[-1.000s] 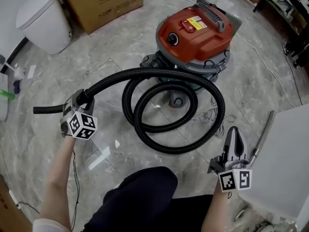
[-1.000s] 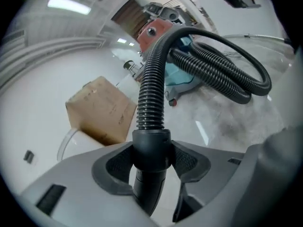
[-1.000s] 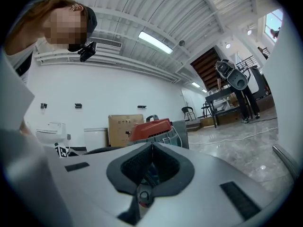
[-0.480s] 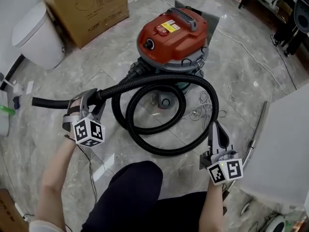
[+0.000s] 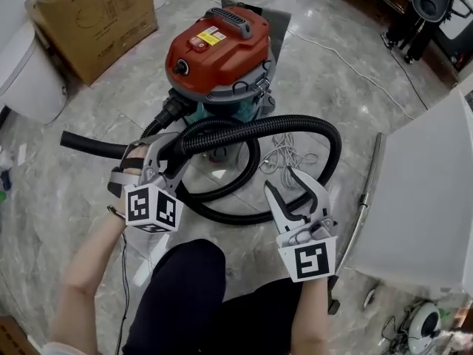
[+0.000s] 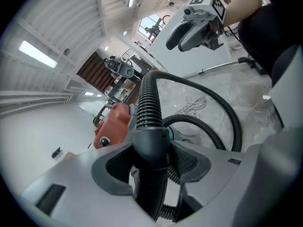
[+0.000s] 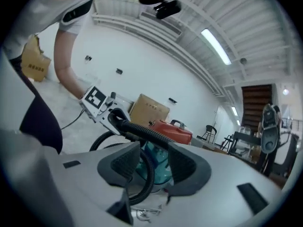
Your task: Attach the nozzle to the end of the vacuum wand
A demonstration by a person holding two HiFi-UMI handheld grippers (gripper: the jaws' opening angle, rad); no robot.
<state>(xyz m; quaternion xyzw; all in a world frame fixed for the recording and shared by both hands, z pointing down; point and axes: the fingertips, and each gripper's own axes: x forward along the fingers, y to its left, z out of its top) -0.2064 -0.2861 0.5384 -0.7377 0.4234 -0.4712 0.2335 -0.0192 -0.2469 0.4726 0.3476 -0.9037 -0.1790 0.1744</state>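
Observation:
A red-topped vacuum [image 5: 218, 46] stands on the marble floor, its black ribbed hose [image 5: 295, 128] looped in front of it. My left gripper [image 5: 166, 152] is shut on the hose's smooth cuff [image 6: 151, 148]; the hose's free end [image 5: 74, 140] sticks out to the left. My right gripper [image 5: 284, 180] hangs above the hose loop. Its jaws are opening and there is nothing between them. A slim metal wand [image 5: 366, 191] leans against the white panel [image 5: 421, 198] just right of it. In the right gripper view the hose [image 7: 142, 131] and left gripper [image 7: 102, 105] lie ahead.
A cardboard box [image 5: 96, 21] and a white bin [image 5: 26, 80] stand at the far left. A coiled white cord [image 5: 284, 150] lies by the vacuum. The person's dark-clothed knee [image 5: 185, 287] fills the near middle. Gym equipment [image 5: 429, 6] stands at the back right.
The left gripper carried the hose cuff rightward and up, toward the middle. The right gripper moved left away from the wand, rolled, and its jaws went from shut to apart.

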